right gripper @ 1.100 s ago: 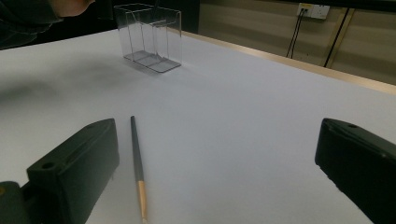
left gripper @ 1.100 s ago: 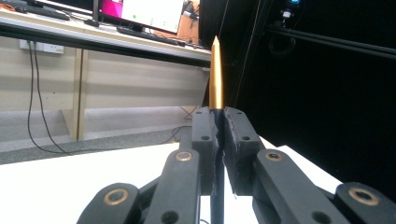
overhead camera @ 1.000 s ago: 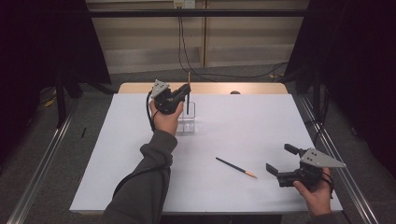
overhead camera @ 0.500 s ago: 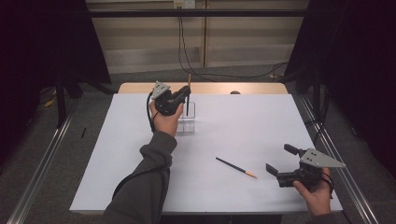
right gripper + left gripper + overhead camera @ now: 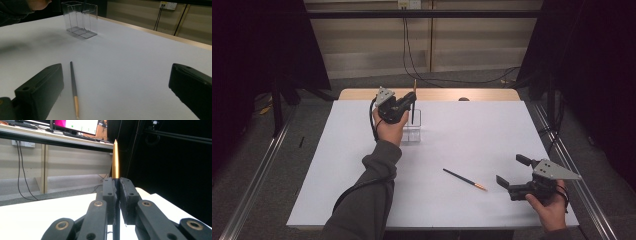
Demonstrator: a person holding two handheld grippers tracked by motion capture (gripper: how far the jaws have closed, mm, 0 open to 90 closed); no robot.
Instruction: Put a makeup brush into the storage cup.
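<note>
A dark paintbrush with a gold end (image 5: 414,100) stands upright over a clear, divided holder (image 5: 414,131) at the table's far middle, its lower end inside the holder. My left gripper (image 5: 409,104) is shut on that brush. In the left gripper view the gold end (image 5: 115,162) rises above the closed left gripper (image 5: 117,187). A second dark brush with a gold end (image 5: 464,179) lies flat on the white table (image 5: 337,165). Just right of it, my right gripper (image 5: 512,172) stands open near the front right corner. In the right gripper view the lying brush (image 5: 73,87) rests beside one finger of the right gripper (image 5: 115,75), with the holder (image 5: 80,18) farther off.
A wooden strip (image 5: 437,94) runs along the table's far edge, with a small dark object (image 5: 463,99) on it. Metal rails (image 5: 257,170) flank the table on the floor. Cables (image 5: 412,60) hang behind it.
</note>
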